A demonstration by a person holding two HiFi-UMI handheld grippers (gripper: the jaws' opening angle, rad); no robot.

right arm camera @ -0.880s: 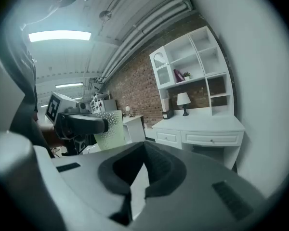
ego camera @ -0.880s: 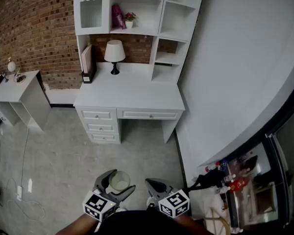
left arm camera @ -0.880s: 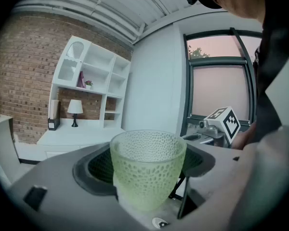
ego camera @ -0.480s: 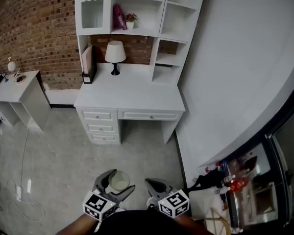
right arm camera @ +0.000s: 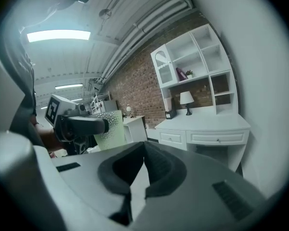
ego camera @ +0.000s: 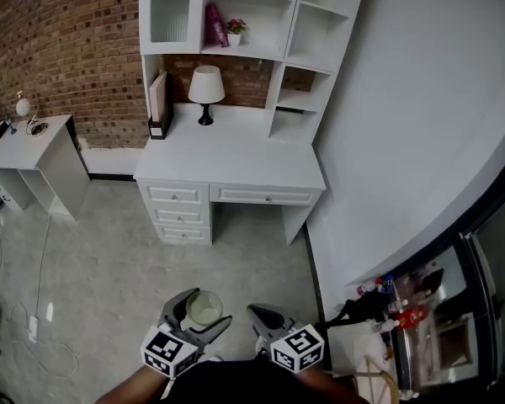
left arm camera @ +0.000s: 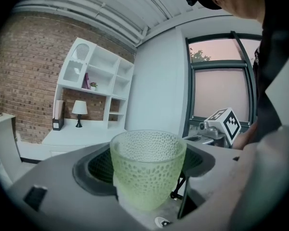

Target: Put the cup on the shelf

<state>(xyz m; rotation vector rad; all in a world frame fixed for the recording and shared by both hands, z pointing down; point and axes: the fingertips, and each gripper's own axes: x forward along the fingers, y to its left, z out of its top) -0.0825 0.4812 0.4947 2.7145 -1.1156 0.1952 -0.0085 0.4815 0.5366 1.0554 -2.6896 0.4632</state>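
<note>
A pale green, dimpled glass cup (left arm camera: 147,167) stands upright between the wide-set jaws of my left gripper (left arm camera: 147,179), whose pads press on its sides. In the head view the cup (ego camera: 204,308) and left gripper (ego camera: 206,310) are low at the bottom centre, over the floor. My right gripper (ego camera: 265,316) hangs just to the right of it, jaws together and empty. The right gripper view shows its own jaws (right arm camera: 143,146) meeting at the tip, with the cup (right arm camera: 108,129) off to the left. The white shelf unit (ego camera: 252,15) stands far ahead, on top of a white desk (ego camera: 227,154).
A lamp (ego camera: 206,87) and a file holder (ego camera: 158,103) stand on the desk. The shelf holds a small potted flower (ego camera: 234,32) and a pink item. A small white side table (ego camera: 34,141) is at the left by the brick wall. Bottles (ego camera: 400,310) sit low right.
The desk and shelf have shifted slightly right and down in the head view. Both grippers and the held cup keep their places at the bottom of the view.
</note>
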